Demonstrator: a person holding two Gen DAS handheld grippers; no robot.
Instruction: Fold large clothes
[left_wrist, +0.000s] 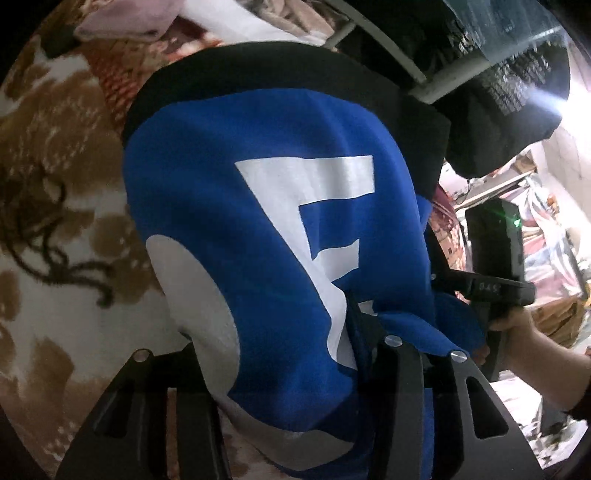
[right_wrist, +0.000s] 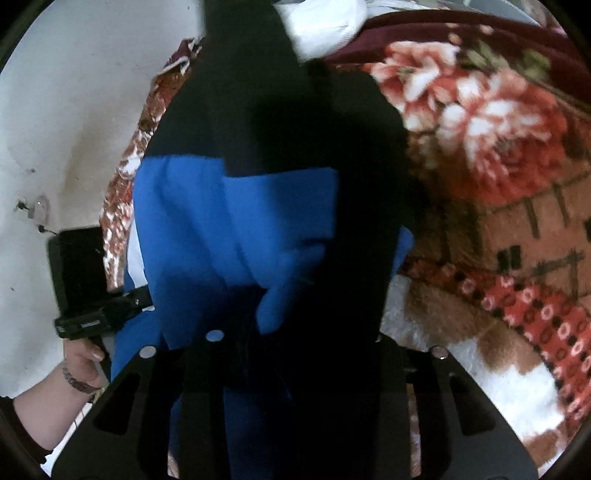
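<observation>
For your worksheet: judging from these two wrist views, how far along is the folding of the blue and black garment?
Done: the blue and black garment is lifted off the floral blanket, bunched, with no flat fold visible. In hand: the left gripper and right gripper each have its cloth between their fingers. Left: laying it down, smoothing it and making the folds.

blue top (left_wrist: 280, 140) with black trim and big white letters (an "f" shows); blanket (right_wrist: 498, 155) red-brown floral, cream patches.

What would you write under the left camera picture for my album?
Blue top with a big white letter, draped over the left tongs above a flowery blanket.
</observation>
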